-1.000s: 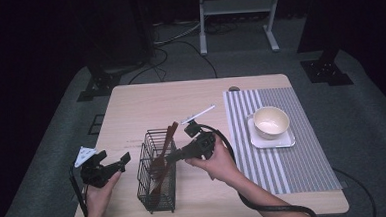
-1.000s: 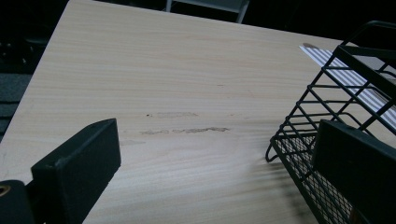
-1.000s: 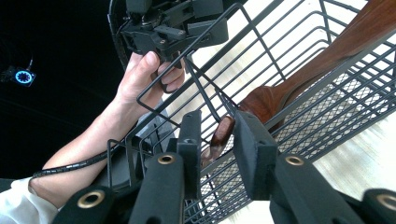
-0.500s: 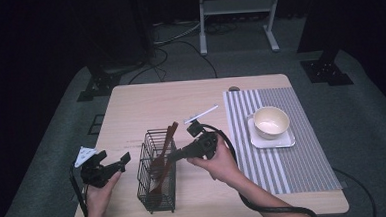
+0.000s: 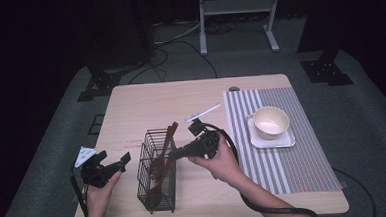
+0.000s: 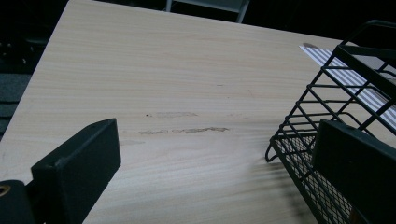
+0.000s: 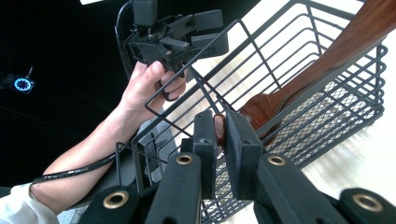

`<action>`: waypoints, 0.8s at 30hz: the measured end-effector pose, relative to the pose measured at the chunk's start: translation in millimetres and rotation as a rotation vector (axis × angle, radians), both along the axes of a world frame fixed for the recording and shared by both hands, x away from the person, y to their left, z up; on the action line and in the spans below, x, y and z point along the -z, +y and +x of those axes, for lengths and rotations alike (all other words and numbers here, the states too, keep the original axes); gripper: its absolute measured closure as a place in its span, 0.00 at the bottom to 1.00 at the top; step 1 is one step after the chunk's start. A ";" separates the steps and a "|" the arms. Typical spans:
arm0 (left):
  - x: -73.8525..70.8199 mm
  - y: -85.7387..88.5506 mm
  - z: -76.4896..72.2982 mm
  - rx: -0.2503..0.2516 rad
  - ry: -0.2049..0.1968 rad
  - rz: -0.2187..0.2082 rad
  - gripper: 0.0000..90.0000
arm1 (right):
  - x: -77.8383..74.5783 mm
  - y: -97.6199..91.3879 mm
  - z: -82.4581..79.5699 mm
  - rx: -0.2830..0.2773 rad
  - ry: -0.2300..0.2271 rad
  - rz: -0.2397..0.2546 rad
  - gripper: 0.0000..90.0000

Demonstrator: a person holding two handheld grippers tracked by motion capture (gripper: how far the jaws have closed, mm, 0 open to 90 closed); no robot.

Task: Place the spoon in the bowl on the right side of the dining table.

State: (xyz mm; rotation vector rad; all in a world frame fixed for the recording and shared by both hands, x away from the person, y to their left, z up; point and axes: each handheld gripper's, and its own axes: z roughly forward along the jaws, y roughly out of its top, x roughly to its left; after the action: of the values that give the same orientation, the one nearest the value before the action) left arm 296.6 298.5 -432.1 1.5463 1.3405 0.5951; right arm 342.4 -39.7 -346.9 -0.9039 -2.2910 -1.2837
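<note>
A black wire basket [image 5: 156,178] stands on a wooden table [image 5: 146,106], holding wooden utensils. The right gripper [image 7: 219,128] has just closed, pinching the handle end of a wooden spoon [image 7: 218,128] at the basket's rim. The left gripper [image 5: 115,165] rests spread beside the basket.

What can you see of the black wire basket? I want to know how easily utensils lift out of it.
The black wire basket is a tall, narrow, open-topped rack of thin dark wire with a fine mesh floor. It stands upright on the wooden table, left of the striped mat. Two brown wooden utensils lean inside, handles poking above the rim. The right gripper reaches over the rim, shut on one handle. The left gripper is open beside it, not touching.
</note>
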 end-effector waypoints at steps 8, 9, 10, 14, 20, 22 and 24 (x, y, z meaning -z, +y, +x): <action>0.3 -0.7 0.2 0.000 0.000 0.000 0.00 | -7.6 -6.7 0.0 0.015 -0.007 0.015 0.93; 0.3 -1.1 0.2 0.000 0.000 0.000 0.00 | -8.2 -7.5 0.0 0.016 -0.010 0.011 0.93; 0.2 -1.3 0.2 -0.001 -0.001 0.000 0.00 | -8.8 -8.4 0.1 0.018 -0.011 0.011 0.93; 0.1 -1.2 0.1 -0.001 -0.001 0.005 0.00 | -11.0 -11.7 0.7 0.027 -0.014 0.022 0.93; 0.3 -1.2 0.2 0.000 0.000 0.004 0.00 | -14.6 -15.6 1.1 0.035 -0.006 0.030 0.93; 0.3 -1.1 0.1 0.000 0.000 0.005 0.00 | -16.1 -17.5 1.7 0.038 -0.006 0.039 0.93; 0.4 -1.1 0.2 0.000 0.001 0.006 0.00 | -17.5 -19.9 2.7 0.043 -0.002 0.051 0.93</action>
State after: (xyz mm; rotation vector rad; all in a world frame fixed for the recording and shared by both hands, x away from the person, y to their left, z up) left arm 296.8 297.4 -432.5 1.5515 1.3402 0.5984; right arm 345.1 -59.6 -329.4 -0.9396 -2.2413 -1.3546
